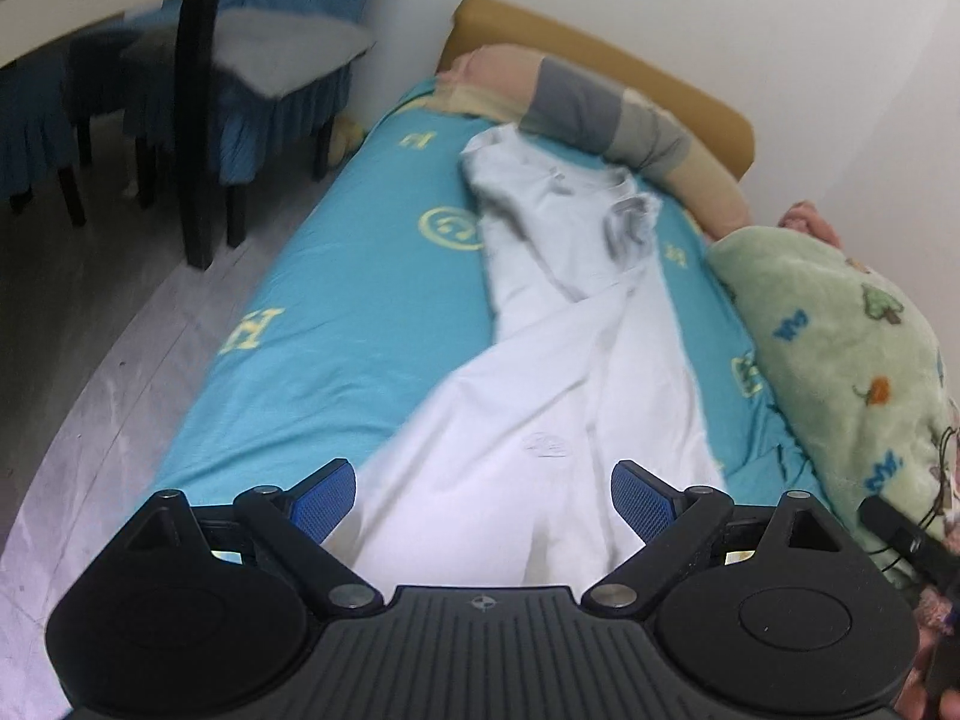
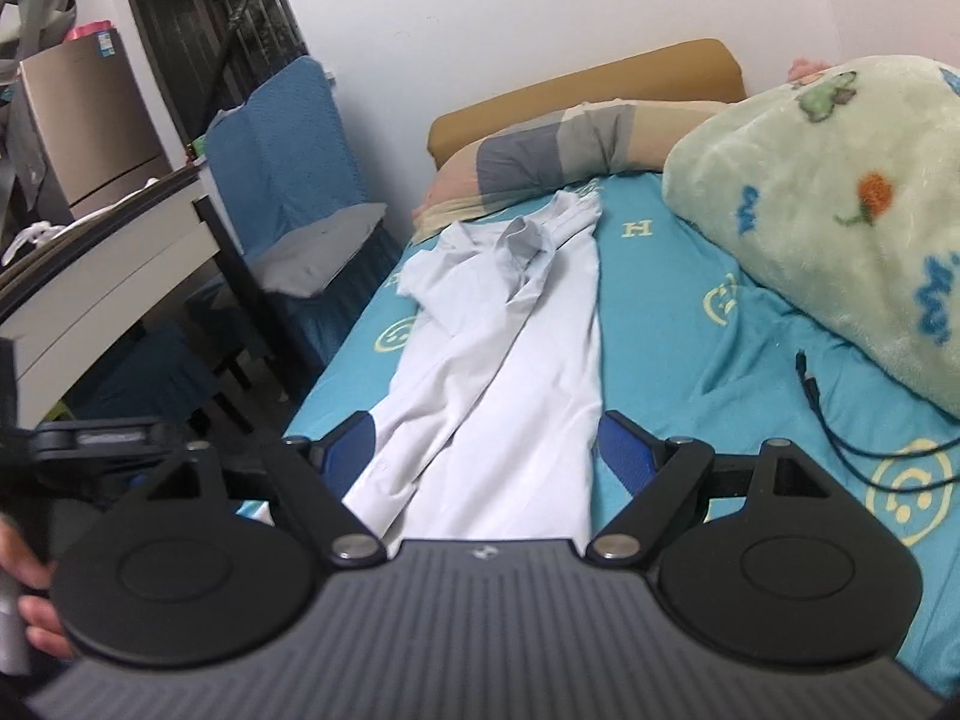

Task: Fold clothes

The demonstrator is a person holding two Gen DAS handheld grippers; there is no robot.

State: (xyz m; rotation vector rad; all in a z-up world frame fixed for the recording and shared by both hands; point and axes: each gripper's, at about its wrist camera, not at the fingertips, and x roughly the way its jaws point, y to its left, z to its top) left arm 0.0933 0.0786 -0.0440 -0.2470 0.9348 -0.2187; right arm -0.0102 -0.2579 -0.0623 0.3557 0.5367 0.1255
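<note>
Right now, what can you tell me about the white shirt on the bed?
The shirt is white, thin cloth with a collar at its far end. It looks folded lengthwise into a long strip, a bit wrinkled, lying flat on the teal sheet. Its collar end nears the striped pillow. The near hem sits between the open jaws of both the left gripper and the right gripper.

The white shirt's [image 1: 540,420] near hem is hidden beneath the left gripper's [image 1: 483,507] body; its collar looks smeared, possibly motion blur; the black cable [image 2: 840,420] runs off the right edge.
</note>
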